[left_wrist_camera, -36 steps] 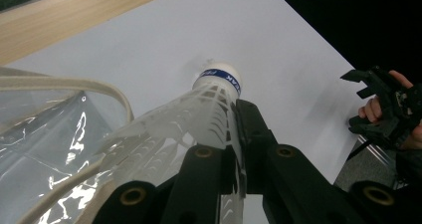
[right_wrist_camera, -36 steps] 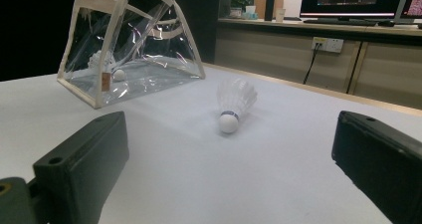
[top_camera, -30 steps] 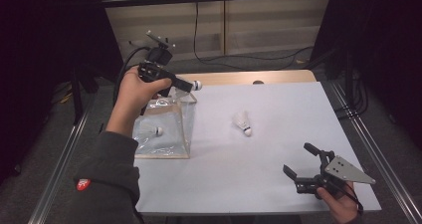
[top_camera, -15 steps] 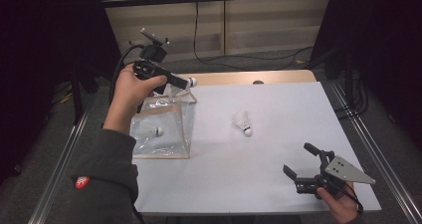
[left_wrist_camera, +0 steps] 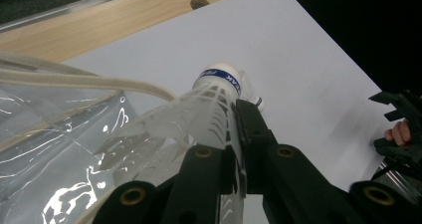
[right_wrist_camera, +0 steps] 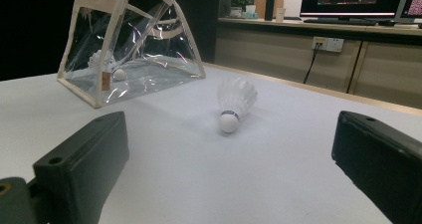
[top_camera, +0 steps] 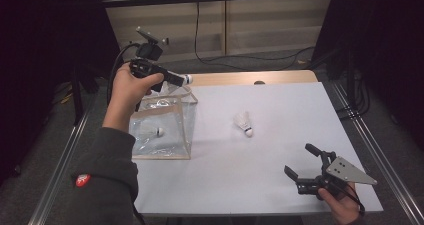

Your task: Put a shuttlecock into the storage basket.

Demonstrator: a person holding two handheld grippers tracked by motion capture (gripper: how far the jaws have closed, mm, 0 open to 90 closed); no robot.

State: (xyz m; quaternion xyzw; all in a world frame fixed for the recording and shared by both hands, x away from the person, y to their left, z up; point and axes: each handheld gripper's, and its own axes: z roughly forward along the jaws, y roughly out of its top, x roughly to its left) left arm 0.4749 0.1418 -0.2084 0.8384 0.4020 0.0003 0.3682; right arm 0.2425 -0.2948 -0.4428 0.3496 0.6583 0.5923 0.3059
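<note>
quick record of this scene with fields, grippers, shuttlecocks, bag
left gripper: shut on a shuttlecock, held above the clear bag
right gripper: open, nothing between its jaws, low over the table's near right corner
in bag: one shuttlecock inside
on table: one loose shuttlecock lying on its side, right of the bag
bag: transparent, cream trim, open top, at the table's left edge

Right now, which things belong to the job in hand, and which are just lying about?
In the job: left gripper, shuttlecock in its jaws, clear bag, shuttlecock inside the bag, shuttlecock on the table, right gripper.
Lying about: cables on the floor.
</note>
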